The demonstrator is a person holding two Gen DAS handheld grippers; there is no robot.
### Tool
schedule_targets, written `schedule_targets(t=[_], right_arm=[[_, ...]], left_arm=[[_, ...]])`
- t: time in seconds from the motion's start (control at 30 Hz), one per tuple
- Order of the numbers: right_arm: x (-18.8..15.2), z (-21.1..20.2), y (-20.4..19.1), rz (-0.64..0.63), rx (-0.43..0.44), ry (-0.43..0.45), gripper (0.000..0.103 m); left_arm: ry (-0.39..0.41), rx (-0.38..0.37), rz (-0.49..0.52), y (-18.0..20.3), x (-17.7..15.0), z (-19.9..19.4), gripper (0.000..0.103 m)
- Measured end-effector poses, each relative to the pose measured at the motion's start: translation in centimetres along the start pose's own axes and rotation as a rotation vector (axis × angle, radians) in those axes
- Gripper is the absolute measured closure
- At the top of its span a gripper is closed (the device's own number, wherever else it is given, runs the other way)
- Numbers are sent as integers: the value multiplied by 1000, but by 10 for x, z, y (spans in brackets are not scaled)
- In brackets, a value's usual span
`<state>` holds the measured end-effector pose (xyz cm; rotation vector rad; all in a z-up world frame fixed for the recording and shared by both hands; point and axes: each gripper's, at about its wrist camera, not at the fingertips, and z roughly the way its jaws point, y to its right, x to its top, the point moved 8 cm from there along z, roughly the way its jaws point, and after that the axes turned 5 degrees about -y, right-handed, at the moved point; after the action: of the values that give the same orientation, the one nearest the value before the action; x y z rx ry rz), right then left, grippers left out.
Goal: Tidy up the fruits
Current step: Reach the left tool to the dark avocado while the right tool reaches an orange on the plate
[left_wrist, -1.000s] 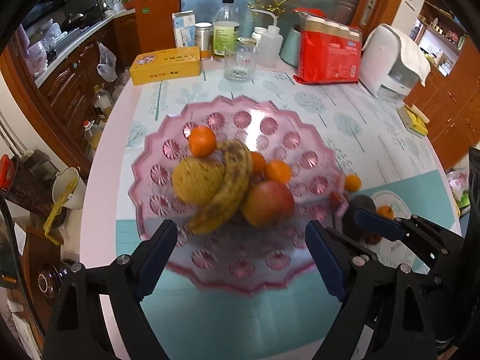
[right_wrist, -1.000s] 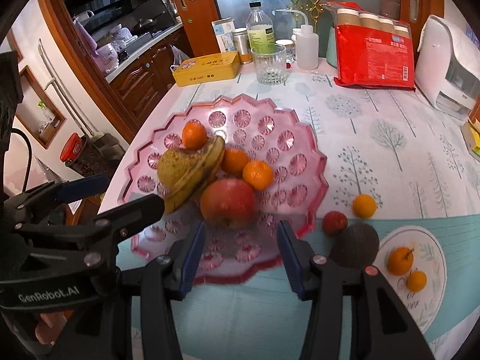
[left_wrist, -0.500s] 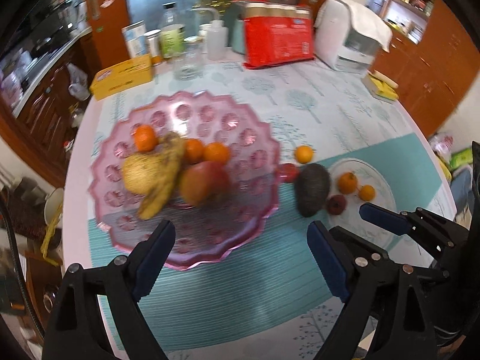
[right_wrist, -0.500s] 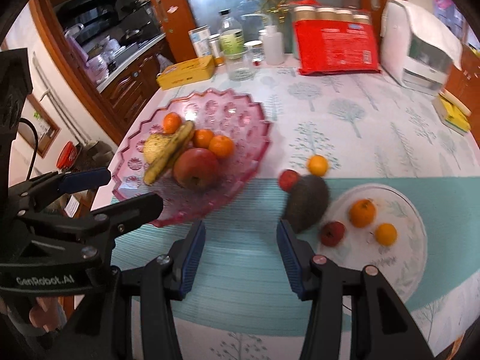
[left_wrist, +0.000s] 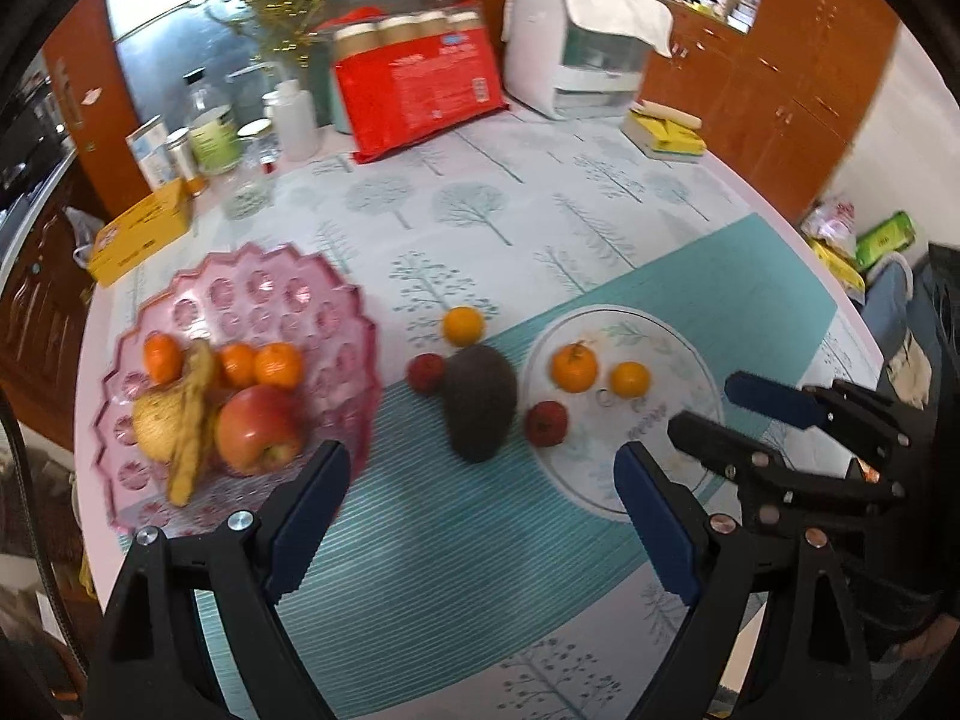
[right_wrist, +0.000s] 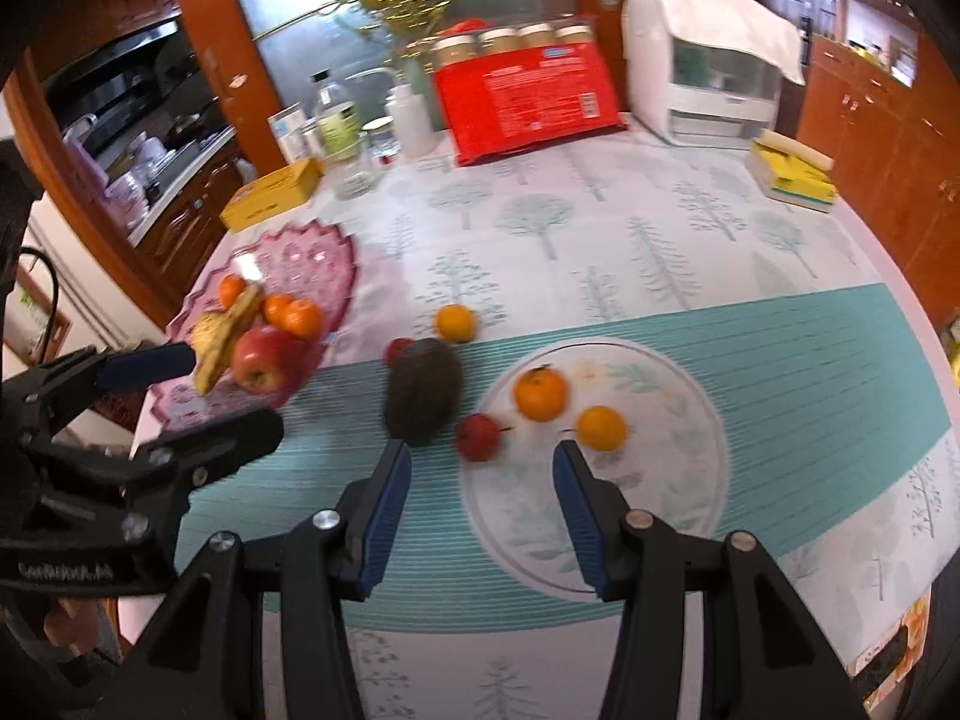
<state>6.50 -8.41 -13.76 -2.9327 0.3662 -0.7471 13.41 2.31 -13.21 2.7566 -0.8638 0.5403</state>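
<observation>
L gripper is seen held above the tablecloth, fingers spread wide w/ nothing between them; R gripper is likewise held over the table, fingers apart at a narrower gap, nothing pinched. A pink scalloped tray sits at the left of the table & carries a red apple, a banana, a yellowish fruit beside it, plus three small oranges. A dark avocado lies on the teal striped band betw. tray & a round white plate. A small red fruit is just beside the avocado's left, and one orange sits on the cloth just behind it. On the plate two oranges are seen side by side, w/ another red fruit at the plate's near-left rim, close to the avocado. At the far edge: a red package, bottles, a yellow box, a white appliance.
</observation>
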Motion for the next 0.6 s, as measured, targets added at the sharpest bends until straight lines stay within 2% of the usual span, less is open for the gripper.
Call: schedule_targets(t=[0.13, 0.3, 0.43, 0.6], right_arm=[[5, 4, 23, 17, -11, 4, 53], [9, 22, 50, 36, -4, -17, 53], [12, 42, 67, 44, 15, -55, 53], [17, 63, 79, 22, 39, -95, 53]], left_arm=[[-30, 9, 6, 19, 6, 22, 14], [-34, 59, -9, 31, 13, 51, 14], [-44, 84, -60, 31, 16, 75, 14], [-69, 92, -186, 19, 17, 103, 14]])
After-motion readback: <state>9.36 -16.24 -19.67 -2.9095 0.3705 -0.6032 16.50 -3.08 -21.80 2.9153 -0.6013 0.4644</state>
